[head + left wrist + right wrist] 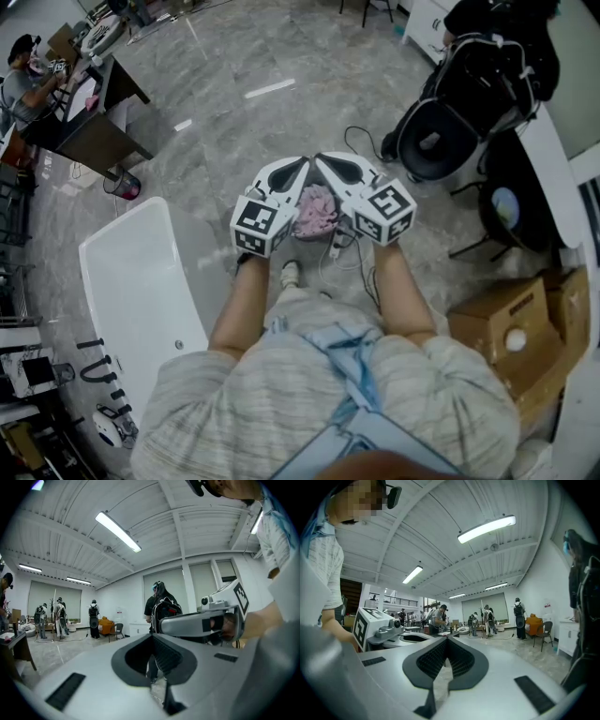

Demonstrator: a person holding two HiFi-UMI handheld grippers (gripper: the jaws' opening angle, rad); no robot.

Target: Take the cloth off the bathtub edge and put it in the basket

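Cloth (316, 212), pink and crumpled, shows between left gripper (301, 165) and right gripper (324, 160), both with jaws closed, empty.

You are standing on a grey marbled floor (234, 56) that is shining under long tube lights (117, 530), which are hanging from a white beamed ceiling (197, 522), and white walls are closing the room in with a covered window (47, 599) glowing dully at the far end. In the head view a dark desk (94, 136) is sitting at the upper left and a cardboard box (487, 319) is lying low at your right. Farther off, an orange armchair (106, 624) and a dark chair (544, 631) are standing by the wall, near a white cabinet (568, 637).
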